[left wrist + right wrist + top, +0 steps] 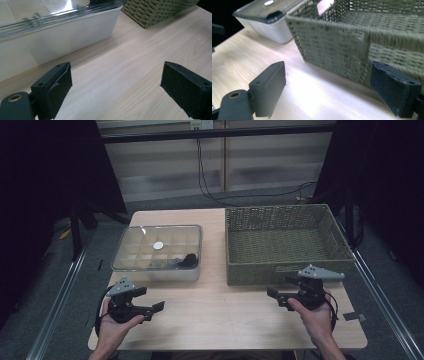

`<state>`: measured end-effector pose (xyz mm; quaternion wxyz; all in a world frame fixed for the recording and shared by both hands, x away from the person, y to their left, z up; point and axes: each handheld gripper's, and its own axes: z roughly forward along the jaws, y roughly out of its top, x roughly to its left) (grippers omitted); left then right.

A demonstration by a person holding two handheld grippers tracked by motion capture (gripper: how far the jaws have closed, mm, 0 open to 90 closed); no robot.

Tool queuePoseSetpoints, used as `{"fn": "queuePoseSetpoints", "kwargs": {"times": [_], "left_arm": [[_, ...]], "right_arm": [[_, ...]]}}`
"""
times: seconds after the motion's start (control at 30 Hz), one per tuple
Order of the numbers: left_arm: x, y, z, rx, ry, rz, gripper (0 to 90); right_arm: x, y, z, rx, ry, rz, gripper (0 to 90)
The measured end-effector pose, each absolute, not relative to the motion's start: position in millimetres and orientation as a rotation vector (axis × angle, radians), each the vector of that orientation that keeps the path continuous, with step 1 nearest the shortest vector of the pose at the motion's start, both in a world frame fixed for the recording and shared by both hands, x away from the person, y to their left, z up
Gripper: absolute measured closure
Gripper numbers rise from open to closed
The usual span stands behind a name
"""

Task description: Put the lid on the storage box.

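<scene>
No text, label, brand, number or sign can be read anywhere.

Olive-green woven basket [285, 245], clear white-walled box [158, 251], pale wood-grain table [225, 315], black tongs [150, 300].

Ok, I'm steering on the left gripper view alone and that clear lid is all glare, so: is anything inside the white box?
Observer: Yes. The high view shows a small dark object inside the compartment box, near its front right corner.
Operator: Where's the right gripper?
Observer: The right gripper is open and holds nothing, just in front of the near wall of the woven basket.
Operator: Anything in that basket?
Observer: Its floor looks bare in the high view.
</scene>
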<state>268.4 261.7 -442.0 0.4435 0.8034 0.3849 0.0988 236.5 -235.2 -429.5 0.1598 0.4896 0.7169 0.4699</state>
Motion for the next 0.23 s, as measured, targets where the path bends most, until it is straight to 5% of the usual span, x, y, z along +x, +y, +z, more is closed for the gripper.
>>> {"fn": "queuePoseSetpoints", "kwargs": {"times": [0.23], "left_arm": [[260.8, 261.5, -455.7, 1.979, 0.969, 0.230, 8.2]], "right_arm": [[224.8, -243.5, -451.8, 1.447, 2.073, 1.317, 13.2]]}}
